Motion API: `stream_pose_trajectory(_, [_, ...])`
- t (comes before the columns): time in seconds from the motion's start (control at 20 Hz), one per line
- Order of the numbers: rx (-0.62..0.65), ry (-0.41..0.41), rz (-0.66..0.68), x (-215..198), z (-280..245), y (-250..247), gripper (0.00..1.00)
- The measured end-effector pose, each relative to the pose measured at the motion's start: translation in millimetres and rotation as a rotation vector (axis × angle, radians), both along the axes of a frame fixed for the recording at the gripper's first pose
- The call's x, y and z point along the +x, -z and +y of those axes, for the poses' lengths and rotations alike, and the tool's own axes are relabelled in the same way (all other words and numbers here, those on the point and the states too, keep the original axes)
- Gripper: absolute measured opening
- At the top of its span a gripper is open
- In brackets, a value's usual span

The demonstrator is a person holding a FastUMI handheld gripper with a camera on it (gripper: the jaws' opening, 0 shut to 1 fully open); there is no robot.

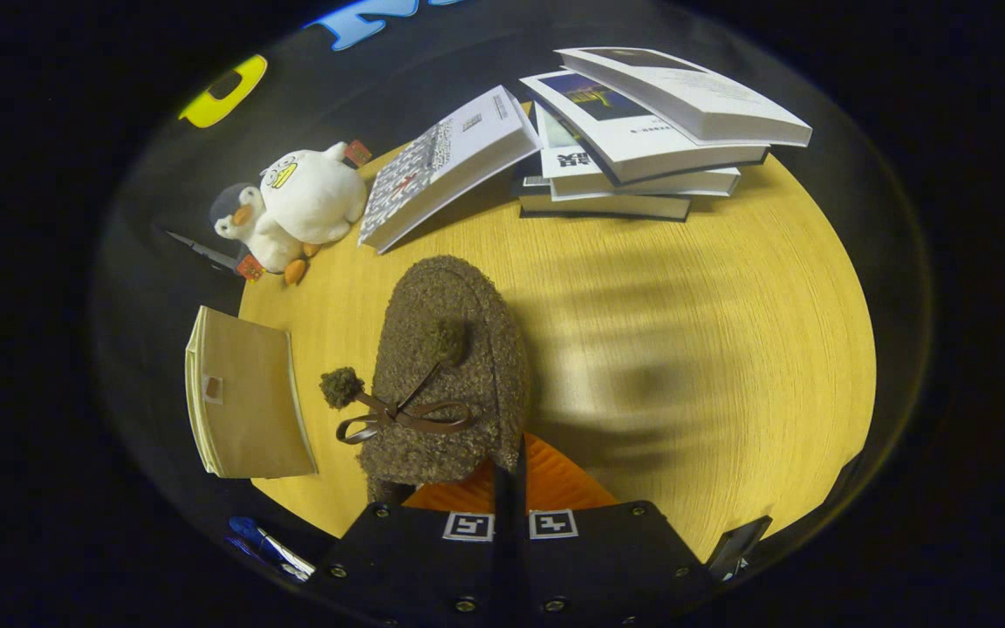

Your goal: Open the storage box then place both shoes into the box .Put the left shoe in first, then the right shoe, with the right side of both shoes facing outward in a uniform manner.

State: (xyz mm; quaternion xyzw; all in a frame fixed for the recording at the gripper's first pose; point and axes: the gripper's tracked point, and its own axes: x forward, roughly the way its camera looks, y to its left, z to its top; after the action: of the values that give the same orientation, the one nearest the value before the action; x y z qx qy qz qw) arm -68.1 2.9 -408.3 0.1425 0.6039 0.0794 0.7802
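The gripper (509, 488) bodies cover the brown fuzzy shoe's (450, 366) heel and most of its orange lining (546, 484). Fingers sit nearly closed at the collar; contact is hidden. The bottom book (598, 206) lies mostly under the stack.

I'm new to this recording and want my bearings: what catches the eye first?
A fuzzy brown slipper with a bow and pompoms, held in the gripper, whose fingers are shut on its orange-lined heel. Beyond it on the wooden table lie stacked books, a plush penguin, and a tan storage box beside the slipper.
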Motion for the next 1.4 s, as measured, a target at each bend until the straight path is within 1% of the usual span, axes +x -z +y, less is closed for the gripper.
stream_pose_trajectory(0.15, [0.026,-0.019,-0.037,6,18,-30,0.01])
stream_pose_trajectory(0.3, [0.039,-0.063,-0.084,13,43,-62,0.00])
stream_pose_trajectory(0.55, [0.037,-0.178,-0.165,26,97,-104,0.01])
stream_pose_trajectory(0.7, [0.060,-0.234,-0.185,30,135,-120,0.01])
stream_pose_trajectory(1.05, [0.102,-0.407,-0.229,36,242,-152,0.00])
stream_pose_trajectory(1.3, [0.117,-0.538,-0.229,33,324,-154,0.00])
stream_pose_trajectory(1.4, [0.113,-0.582,-0.216,31,344,-154,0.00])
